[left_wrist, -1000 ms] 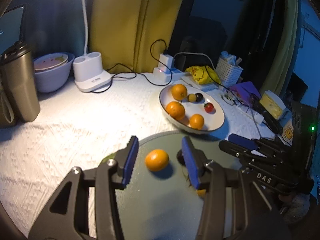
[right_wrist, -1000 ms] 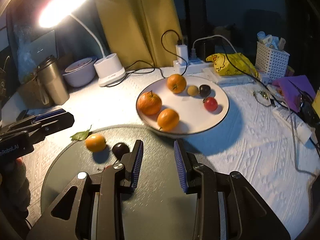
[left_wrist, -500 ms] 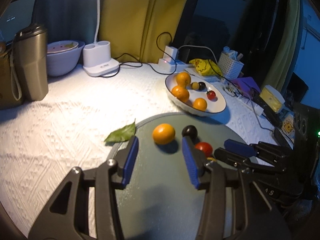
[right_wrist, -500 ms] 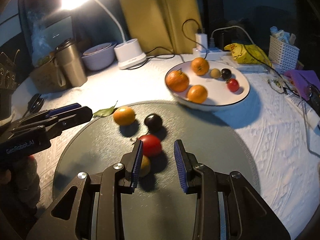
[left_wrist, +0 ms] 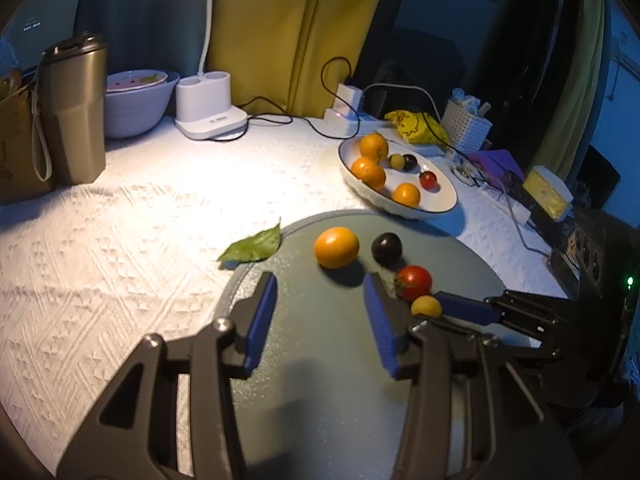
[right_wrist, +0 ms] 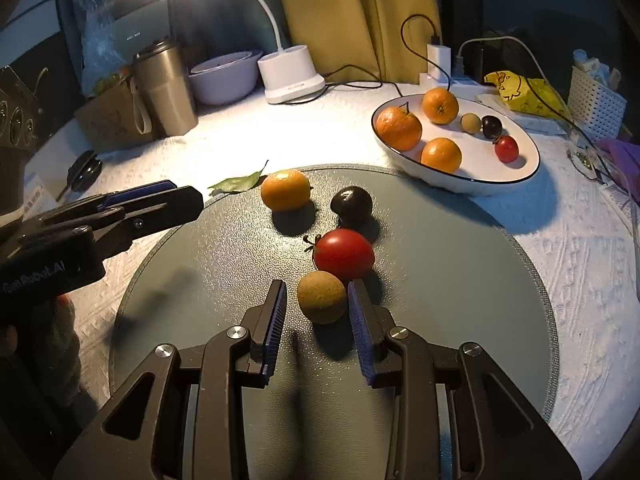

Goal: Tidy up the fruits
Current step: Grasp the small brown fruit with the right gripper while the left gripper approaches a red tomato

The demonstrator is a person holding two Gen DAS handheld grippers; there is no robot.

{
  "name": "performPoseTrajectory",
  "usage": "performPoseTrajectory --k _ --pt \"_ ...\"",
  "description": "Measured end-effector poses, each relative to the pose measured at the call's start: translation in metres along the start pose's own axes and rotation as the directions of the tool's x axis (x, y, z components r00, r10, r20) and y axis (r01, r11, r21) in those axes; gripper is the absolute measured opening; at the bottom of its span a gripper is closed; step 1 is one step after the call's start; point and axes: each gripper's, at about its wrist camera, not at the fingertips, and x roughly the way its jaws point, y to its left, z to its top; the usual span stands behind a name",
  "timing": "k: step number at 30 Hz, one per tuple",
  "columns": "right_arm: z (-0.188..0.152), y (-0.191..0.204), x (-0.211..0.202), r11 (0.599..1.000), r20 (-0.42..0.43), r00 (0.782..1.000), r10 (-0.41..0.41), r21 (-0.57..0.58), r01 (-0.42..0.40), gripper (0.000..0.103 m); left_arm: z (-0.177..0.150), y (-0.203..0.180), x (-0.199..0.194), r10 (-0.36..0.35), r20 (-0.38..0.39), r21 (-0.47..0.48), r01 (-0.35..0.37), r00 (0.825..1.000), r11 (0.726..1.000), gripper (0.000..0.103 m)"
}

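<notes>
On a round grey mat (right_wrist: pixel 460 288) lie an orange (right_wrist: pixel 285 190), a dark plum (right_wrist: pixel 351 205), a red tomato (right_wrist: pixel 343 255) and a small tan round fruit (right_wrist: pixel 322 297). My right gripper (right_wrist: pixel 318 312) is open, its blue pads on either side of the tan fruit, with a small gap on each side. My left gripper (left_wrist: pixel 320 312) is open and empty above the mat, just short of the orange (left_wrist: pixel 336 247). A white oval plate (right_wrist: pixel 524 168) behind the mat holds several fruits.
A green leaf (left_wrist: pixel 253 246) lies at the mat's left edge. A metal tumbler (left_wrist: pixel 74 106), a pale bowl (left_wrist: pixel 136 104) and a lamp base (left_wrist: pixel 208 108) stand at the back left. Cables, a power strip (right_wrist: pixel 440 76) and a white basket (right_wrist: pixel 596 100) crowd the back right.
Both grippers have pulled back toward me over the mat. The tan fruit, earlier beside the right gripper's left pad, now sits between both pads.
</notes>
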Motion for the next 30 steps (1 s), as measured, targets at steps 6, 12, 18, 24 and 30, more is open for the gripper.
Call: performPoseTrajectory --k 6,12,18,24,30 --pt "-0.002 -0.004 -0.002 1.0 -0.003 1.0 0.009 -0.006 -0.009 0.028 0.001 -0.007 0.004 0.001 -0.011 0.014 -0.001 1.0 1.0 0.047" --pt "-0.002 -0.019 -0.014 1.0 0.026 1.0 -0.011 0.002 0.011 0.028 -0.002 -0.025 0.014 -0.006 -0.04 0.046 0.008 0.999 0.999 0.047" --pt "-0.003 -0.045 -0.024 0.999 0.05 0.998 -0.027 0.04 0.025 0.028 -0.001 -0.049 0.025 -0.018 -0.067 0.087 0.024 0.998 0.996 0.047" --pt "-0.005 -0.067 -0.03 0.997 0.063 0.998 -0.032 0.075 0.027 0.028 0.003 -0.071 0.04 -0.024 -0.091 0.123 0.035 0.996 0.992 0.047" --pt "-0.005 -0.081 -0.034 0.995 0.074 0.997 -0.029 0.097 0.022 0.028 0.007 -0.084 0.055 -0.01 -0.107 0.148 0.026 0.994 0.989 0.047"
